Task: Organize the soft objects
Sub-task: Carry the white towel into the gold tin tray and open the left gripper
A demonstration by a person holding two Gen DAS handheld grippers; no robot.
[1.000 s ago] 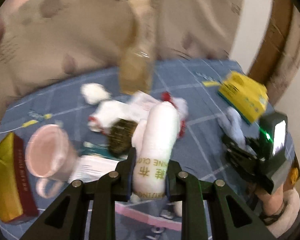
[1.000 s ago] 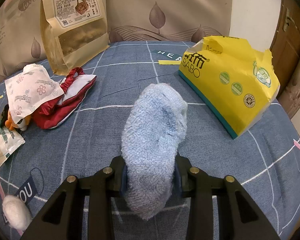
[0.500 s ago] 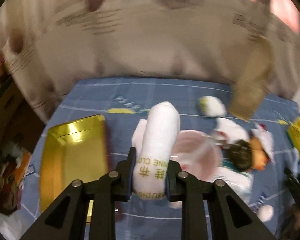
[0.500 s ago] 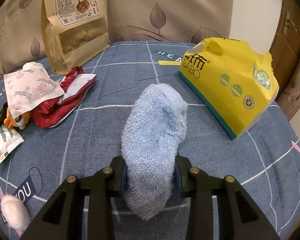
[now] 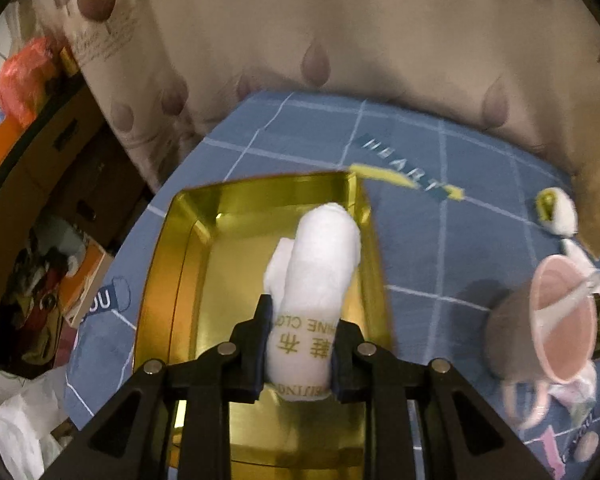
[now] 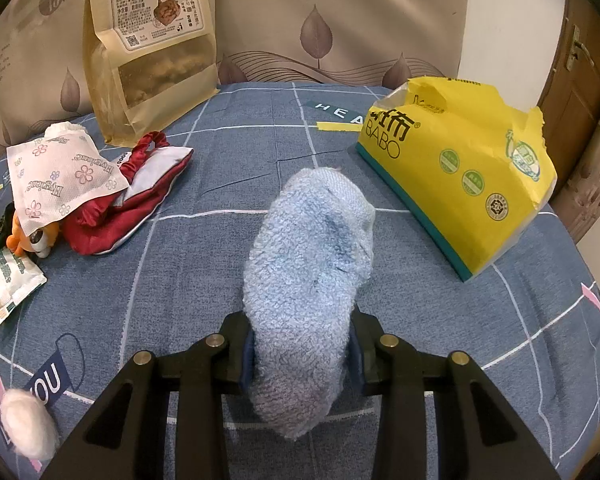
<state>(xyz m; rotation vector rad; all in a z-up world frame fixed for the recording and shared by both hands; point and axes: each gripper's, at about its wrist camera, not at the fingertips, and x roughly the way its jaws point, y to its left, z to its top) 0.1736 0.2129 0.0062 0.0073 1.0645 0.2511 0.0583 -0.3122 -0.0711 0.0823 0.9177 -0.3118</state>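
My left gripper point(image 5: 299, 350) is shut on a rolled white cloth point(image 5: 316, 276) with gold lettering, held above the open gold box point(image 5: 172, 280) on the blue checked bedsheet. In the right wrist view my right gripper point(image 6: 302, 354) is shut on a rolled light-blue towel point(image 6: 308, 272), held just over the sheet. A red and white fabric pouch point(image 6: 128, 196), a white fluffy ball point(image 6: 28, 424) and a small orange plush toy point(image 6: 28, 236) lie to its left.
A yellow tissue pack point(image 6: 460, 176) sits at the right, a tall brown snack bag point(image 6: 148, 48) leans on the headboard. A floral paper packet point(image 6: 60, 172) covers the toy. A pink cup point(image 5: 556, 316) stands right of the gold box. The bed edge and floor clutter point(image 5: 40, 280) lie left.
My left gripper has swung left across the bed with the white cloth, from over the pink cup and toys to over the gold box. The right gripper and towel have not moved.
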